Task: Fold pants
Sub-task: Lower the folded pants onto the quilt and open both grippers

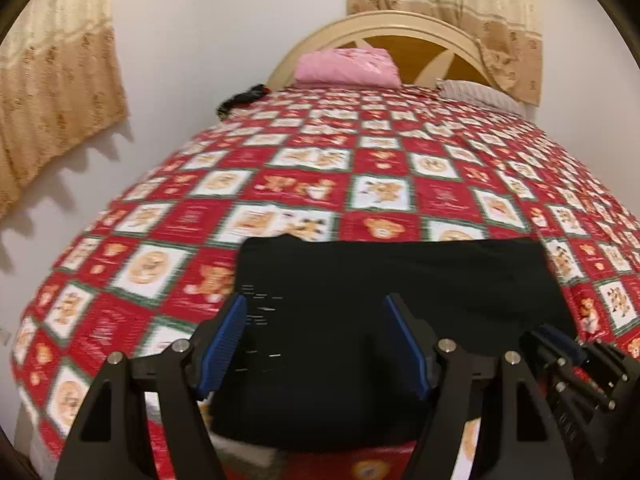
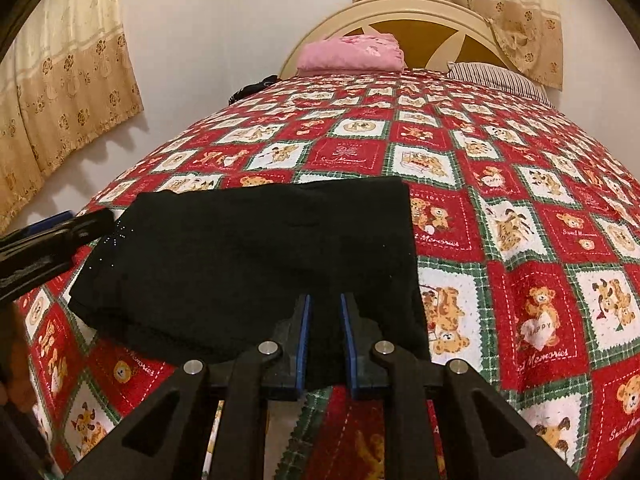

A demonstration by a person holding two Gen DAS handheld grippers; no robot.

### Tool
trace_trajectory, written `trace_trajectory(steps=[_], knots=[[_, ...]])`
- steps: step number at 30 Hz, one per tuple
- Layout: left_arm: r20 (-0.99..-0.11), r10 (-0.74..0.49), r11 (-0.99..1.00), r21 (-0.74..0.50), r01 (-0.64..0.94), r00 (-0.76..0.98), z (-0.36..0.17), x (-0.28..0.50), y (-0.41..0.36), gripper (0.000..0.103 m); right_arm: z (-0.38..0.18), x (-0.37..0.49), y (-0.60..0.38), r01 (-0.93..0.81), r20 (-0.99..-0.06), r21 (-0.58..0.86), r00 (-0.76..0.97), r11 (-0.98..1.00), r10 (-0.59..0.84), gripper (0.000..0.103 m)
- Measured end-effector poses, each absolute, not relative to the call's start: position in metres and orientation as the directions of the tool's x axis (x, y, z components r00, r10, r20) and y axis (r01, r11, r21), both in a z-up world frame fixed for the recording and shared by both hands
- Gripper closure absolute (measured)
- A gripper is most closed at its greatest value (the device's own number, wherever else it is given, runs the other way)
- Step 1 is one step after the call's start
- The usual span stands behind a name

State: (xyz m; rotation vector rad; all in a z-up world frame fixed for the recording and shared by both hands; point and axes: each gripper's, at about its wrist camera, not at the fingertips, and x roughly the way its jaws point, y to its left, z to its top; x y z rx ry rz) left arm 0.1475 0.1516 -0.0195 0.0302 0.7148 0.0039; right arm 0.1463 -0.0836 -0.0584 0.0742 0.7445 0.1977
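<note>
Both of my tongs hang over the near edge of the folded black fabric pants (image 2: 256, 264), which lie flat on the red, white and green teddy-bear patchwork bedspread (image 2: 500, 240). My left gripper (image 1: 316, 344) is spread wide, holding nothing. My right gripper (image 2: 325, 344) is narrowed to a slim gap; I cannot tell whether it pinches the hem.

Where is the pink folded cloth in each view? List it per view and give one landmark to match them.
Left wrist: pink folded cloth at top centre, at the bed's far end against the headboard.
Right wrist: pink folded cloth at top centre, same spot below the headboard.
Shared landmark: the black pants on the bedspread nearer the cameras.
</note>
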Motion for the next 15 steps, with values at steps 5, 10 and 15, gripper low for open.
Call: trace_trajectory(steps=[5, 10, 15], knots=[[-0.711, 0.037, 0.999, 0.044, -0.009, 0.702, -0.039, 0.154, 0.148, 0.030, -0.059, 0.146, -0.084, -0.153, -0.664, 0.143, 0.718, 0.978, 0.209, 0.087], [-0.734, -0.011, 1.000, -0.025, -0.011, 0.679, -0.048, 0.150, 0.158, 0.028, -0.059, 0.146, -0.086, -0.156, -0.662, 0.158, 0.716, 0.975, 0.222, 0.087], [-0.732, -0.002, 1.000, -0.015, -0.012, 0.681, -0.053, 0.144, 0.160, 0.020, -0.059, 0.147, -0.086, -0.157, -0.663, 0.157, 0.715, 0.975, 0.222, 0.087]])
